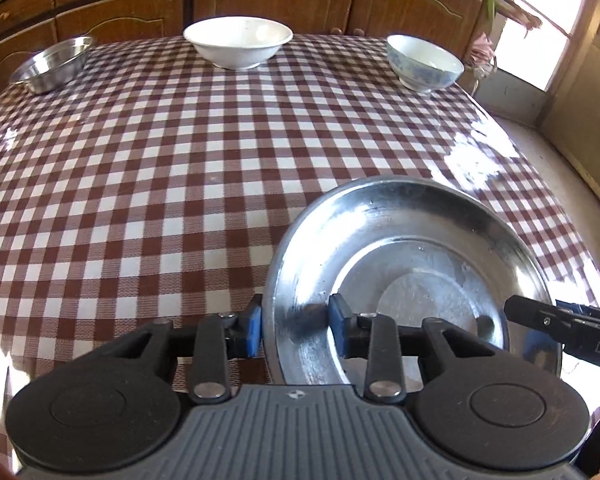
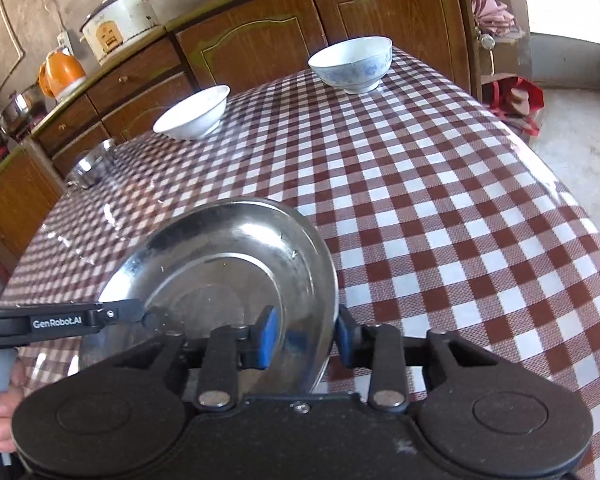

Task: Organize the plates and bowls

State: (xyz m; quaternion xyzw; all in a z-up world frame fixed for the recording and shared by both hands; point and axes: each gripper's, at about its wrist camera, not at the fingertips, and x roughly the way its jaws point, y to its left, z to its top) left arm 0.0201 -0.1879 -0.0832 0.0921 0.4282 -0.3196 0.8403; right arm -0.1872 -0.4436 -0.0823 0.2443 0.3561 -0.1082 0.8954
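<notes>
Both hand-held grippers have the round shiny metal plate (image 1: 412, 264) between their blue pads. Left gripper (image 1: 298, 326) is nearly closed on the rim at 9 o'clock, right gripper (image 2: 306, 338) on the rim at 3 o'clock. On the red-and-white checked tablecloth (image 1: 160, 168), far side: small steel bowl (image 1: 52, 65) at 10 o'clock, wide white bowl (image 1: 238, 42) at 12, blue-patterned white bowl (image 1: 424, 63) at 2.

1. Bright daylight enters through the window (image 1: 540, 36) far right of the fingers, blown out white.
2. Glare streaks the glossy tablecloth (image 1: 472, 160) ahead of the fingers.
3. Fisheye bending curves the edges; the corners darken.
4. The cupboards (image 2: 256, 40) beyond look soft.
</notes>
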